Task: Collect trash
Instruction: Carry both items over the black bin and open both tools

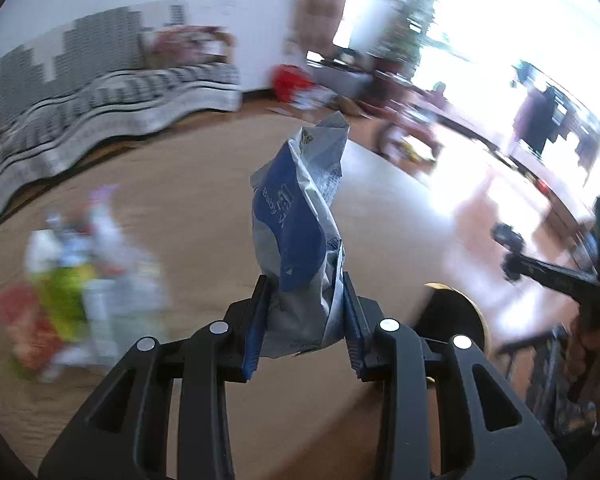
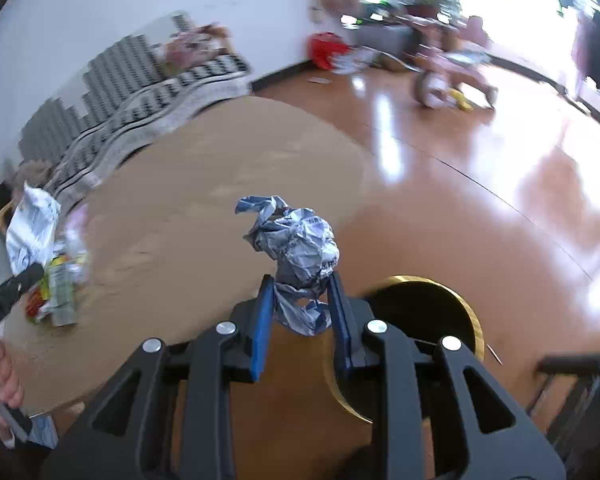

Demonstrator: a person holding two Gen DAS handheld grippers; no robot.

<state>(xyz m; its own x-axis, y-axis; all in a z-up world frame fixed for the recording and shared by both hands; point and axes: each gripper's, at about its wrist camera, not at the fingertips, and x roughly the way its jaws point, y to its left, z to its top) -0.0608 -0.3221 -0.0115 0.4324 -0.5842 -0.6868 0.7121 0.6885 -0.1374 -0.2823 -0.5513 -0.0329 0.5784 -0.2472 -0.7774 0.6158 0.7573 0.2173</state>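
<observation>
Left wrist view: the left gripper is closed on a crinkled blue-and-silver foil snack bag, its blue pads pinching the bag's lower end so the rest stands up above the fingers. In the right wrist view the right gripper is likewise clamped on a tightly crumpled ball of blue-and-white printed wrapper, held by a twisted tail with the wad bulging above the pads.

The landmark is the round black bin with a gold rim, standing on the glossy wooden floor. The ball of wrapper sits just left of the bin's mouth and above it; the foil bag is also left of the bin, over the round tan fibrous rug.

Judging by this, two pieces are picked up but neither is dropped in. More remains: a blurred pile of mixed litter, red, yellow-green and white packets, lies on the rug well left of the bin.

The foil looks stiff and crackly, holding its creases; the wrapper looks thin and papery. The rug appears matte and woven, the floor slick and reflective.
</observation>
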